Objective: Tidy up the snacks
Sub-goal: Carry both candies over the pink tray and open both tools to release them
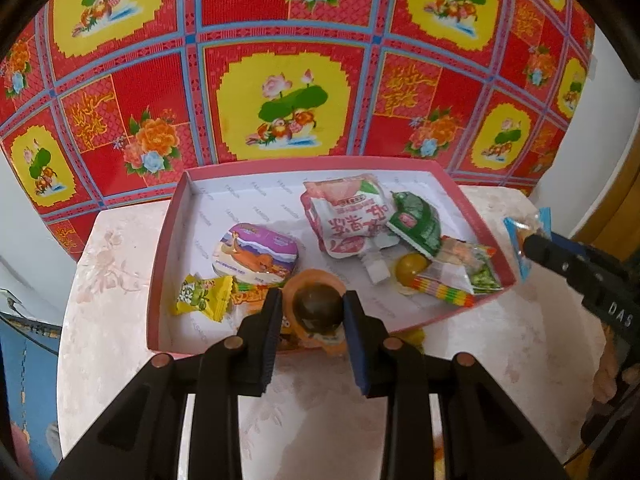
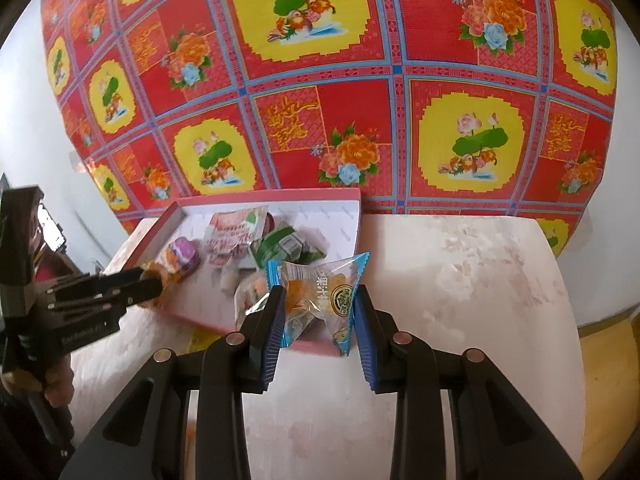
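Already the pink box (image 1: 168, 240) held most snacks; the left gripper (image 1: 310, 308) clamped a round brown sweet (image 1: 316, 306) above it, the right gripper (image 2: 318, 308) pinched a blue-edged packet (image 2: 320, 292), both undelivered.

A pale tabletop (image 1: 112, 280) with a faint pink flower pattern is seen in both views. A shallow red box (image 1: 160, 264) with a white inside is set directly on it, at the far edge, against a red patterned cloth (image 1: 280, 40). To the right of the box, the tabletop is left bare. Something yellow (image 1: 416, 336) is glimpsed just beside the box's near edge; what it is cannot be told.
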### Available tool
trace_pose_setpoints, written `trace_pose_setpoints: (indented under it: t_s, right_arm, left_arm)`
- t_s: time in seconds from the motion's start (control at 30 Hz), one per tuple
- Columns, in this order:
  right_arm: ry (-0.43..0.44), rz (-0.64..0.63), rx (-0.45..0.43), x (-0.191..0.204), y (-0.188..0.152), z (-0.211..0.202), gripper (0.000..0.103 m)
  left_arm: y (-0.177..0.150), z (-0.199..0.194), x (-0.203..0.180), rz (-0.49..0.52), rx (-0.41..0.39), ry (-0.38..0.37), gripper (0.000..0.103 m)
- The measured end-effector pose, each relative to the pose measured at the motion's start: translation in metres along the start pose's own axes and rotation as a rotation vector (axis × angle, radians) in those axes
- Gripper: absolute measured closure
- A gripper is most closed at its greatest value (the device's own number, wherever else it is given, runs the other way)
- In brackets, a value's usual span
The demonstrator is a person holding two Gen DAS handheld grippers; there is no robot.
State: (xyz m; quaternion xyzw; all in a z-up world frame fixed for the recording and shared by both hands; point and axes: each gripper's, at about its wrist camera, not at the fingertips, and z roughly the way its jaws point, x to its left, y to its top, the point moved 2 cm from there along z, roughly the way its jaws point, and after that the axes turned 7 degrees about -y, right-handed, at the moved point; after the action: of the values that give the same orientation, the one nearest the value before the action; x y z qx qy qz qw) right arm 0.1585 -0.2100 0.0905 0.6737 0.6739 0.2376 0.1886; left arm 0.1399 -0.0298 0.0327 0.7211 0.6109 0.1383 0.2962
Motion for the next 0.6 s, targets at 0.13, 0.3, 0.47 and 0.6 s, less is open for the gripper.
trace_pose_setpoints:
  t_s: [0.13,0.3,0.47,0.6]
  right_arm:
    - [0.004,0.008,0.000,0.003,0.005,0.011,0.069]
    - [-0.001,-0.003,-0.004,0.009,0.008,0.021,0.069]
    - [0.004,-0.002,-0.007,0.010,0.012,0.027,0.069]
    - [0.012,-0.008,-0.006,0.012,0.013,0.030,0.067]
  left_arm:
    - [0.000,0.009,0.003,0.000,0.011,0.006,0.071]
    - [0.001,0.014,0.005,-0.006,0.030,0.006,0.070]
    - [0.001,0.013,0.007,-0.022,0.041,0.003,0.068]
    - [0.000,0.012,0.007,-0.031,0.047,0.002,0.065]
